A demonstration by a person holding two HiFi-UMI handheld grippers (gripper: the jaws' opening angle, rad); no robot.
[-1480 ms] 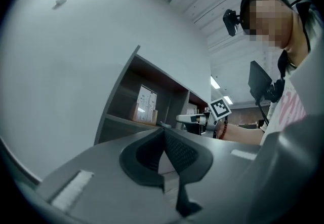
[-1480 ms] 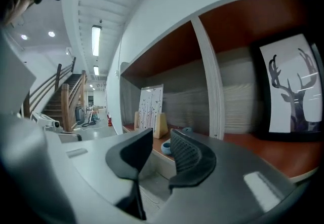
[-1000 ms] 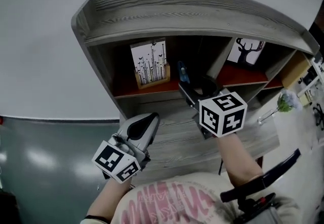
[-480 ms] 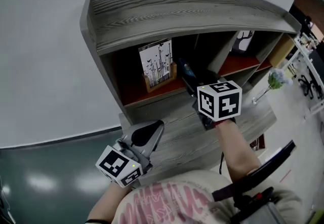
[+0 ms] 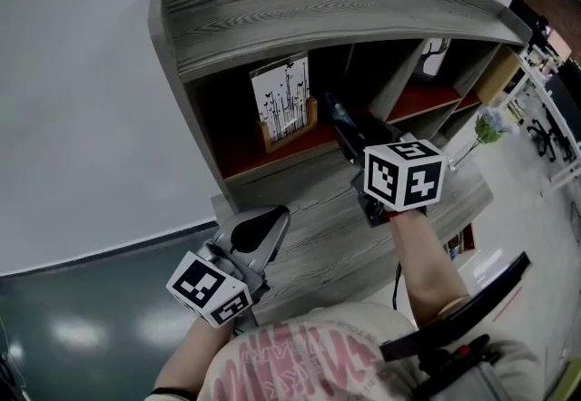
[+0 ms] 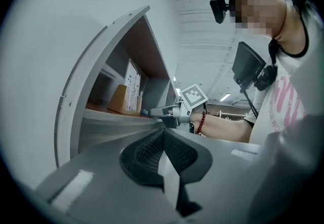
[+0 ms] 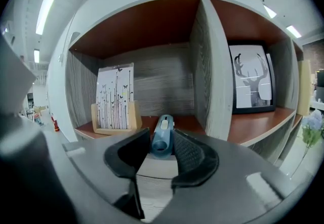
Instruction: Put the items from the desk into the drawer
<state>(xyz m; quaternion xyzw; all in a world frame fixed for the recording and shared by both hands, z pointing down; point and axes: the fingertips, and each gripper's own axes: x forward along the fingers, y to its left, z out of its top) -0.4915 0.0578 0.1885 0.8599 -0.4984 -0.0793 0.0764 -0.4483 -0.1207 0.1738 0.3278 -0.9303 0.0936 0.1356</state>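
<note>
We are reaching into the shelf
Right gripper just closing, pinching the blue tool; left gripper pressed together

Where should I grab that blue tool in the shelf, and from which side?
Grip the blue tool across its narrow sides at the near end, coming in from the front. It lies lengthwise, end toward you, beside the divider. The right tongs have just been closing with it between them.
</note>
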